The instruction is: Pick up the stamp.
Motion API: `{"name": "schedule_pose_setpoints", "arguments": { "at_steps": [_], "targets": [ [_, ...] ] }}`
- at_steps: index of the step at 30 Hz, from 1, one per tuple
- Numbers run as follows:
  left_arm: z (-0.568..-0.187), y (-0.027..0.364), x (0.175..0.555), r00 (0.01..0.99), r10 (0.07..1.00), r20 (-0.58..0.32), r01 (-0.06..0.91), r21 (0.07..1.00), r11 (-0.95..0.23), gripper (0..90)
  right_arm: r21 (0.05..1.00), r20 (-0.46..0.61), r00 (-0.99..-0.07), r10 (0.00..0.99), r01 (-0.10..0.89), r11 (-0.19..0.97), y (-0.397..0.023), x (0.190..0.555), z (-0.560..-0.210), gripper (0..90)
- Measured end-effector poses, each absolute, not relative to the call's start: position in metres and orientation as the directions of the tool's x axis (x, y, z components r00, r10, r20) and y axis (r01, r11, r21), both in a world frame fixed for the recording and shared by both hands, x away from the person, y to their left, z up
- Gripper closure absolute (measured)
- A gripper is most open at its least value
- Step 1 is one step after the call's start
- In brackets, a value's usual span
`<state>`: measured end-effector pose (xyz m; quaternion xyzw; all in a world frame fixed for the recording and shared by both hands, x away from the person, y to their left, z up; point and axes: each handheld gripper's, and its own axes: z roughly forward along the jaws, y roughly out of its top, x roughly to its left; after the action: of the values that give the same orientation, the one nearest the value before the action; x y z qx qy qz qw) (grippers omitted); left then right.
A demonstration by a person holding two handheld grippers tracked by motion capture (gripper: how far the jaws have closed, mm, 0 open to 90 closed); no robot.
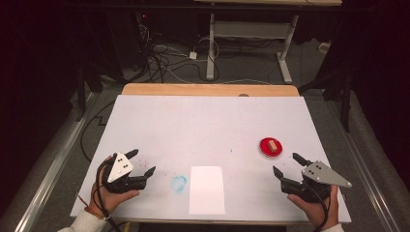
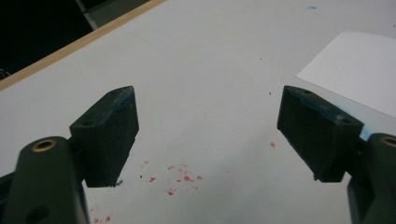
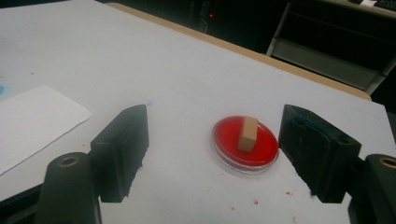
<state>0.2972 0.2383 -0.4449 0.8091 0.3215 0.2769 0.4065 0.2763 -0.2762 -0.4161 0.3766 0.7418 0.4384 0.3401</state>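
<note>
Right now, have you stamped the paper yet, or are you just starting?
Just starting, it seems. The white paper looks blank. The little wooden block stands in the red dish, untouched. The right gripper waits open near the dish, holding nothing; the left gripper is open too, beside a blue smudge. Likely left: pick up the block and press it on the paper.

A small tan wooden block (image 3: 248,133) stands upright in a round, shallow clear dish (image 3: 219,156) whose inside is bright red. The block sits near the dish's middle, a little toward its far side, its long faces plain and unmarked. The dish rests flat on the white surface (image 1: 208,125), on the right side, well apart from the white sheet of paper (image 1: 207,189).
</note>
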Motion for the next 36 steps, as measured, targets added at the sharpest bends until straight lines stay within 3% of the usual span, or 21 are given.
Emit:
{"name": "schedule_pose_setpoints", "arguments": {
  "at_steps": [12, 20, 21, 27, 31, 36],
  "targets": [
    [-0.452, 0.240, 0.296, 0.653, 0.736, 0.179, 0.314, 0.820, -0.478, 19.9, 0.889, -0.166, -0.507, 0.846, 0.295, 0.351, -0.279, 0.287, -0.412, 24.9],
    [-0.453, 0.243, 0.292, 0.645, 0.741, 0.188, 0.327, 0.808, -0.490, 19.9, 0.840, -0.133, -0.519, 0.844, 0.394, 0.375, -0.285, 0.316, -0.397, 26.1],
    [-0.453, 0.243, 0.292, 0.644, 0.742, 0.188, 0.324, 0.811, -0.487, 19.8, 0.815, -0.118, -0.523, 0.844, 0.435, 0.384, -0.286, 0.326, -0.394, 30.2],
    [-0.456, 0.241, 0.293, 0.655, 0.733, 0.181, 0.333, 0.802, -0.496, 19.8, 0.703, -0.098, -0.527, 0.844, 0.564, 0.433, -0.280, 0.361, -0.384, 34.2],
    [-0.456, 0.240, 0.293, 0.661, 0.728, 0.183, 0.333, 0.798, -0.502, 19.9, 0.659, -0.083, -0.528, 0.845, 0.607, 0.444, -0.274, 0.379, -0.376, 35.6],
    [-0.456, 0.239, 0.292, 0.668, 0.721, 0.185, 0.330, 0.795, -0.509, 19.8, 0.530, -0.065, -0.544, 0.837, 0.692, 0.491, -0.261, 0.409, -0.373, 38.5]
  ]
}}
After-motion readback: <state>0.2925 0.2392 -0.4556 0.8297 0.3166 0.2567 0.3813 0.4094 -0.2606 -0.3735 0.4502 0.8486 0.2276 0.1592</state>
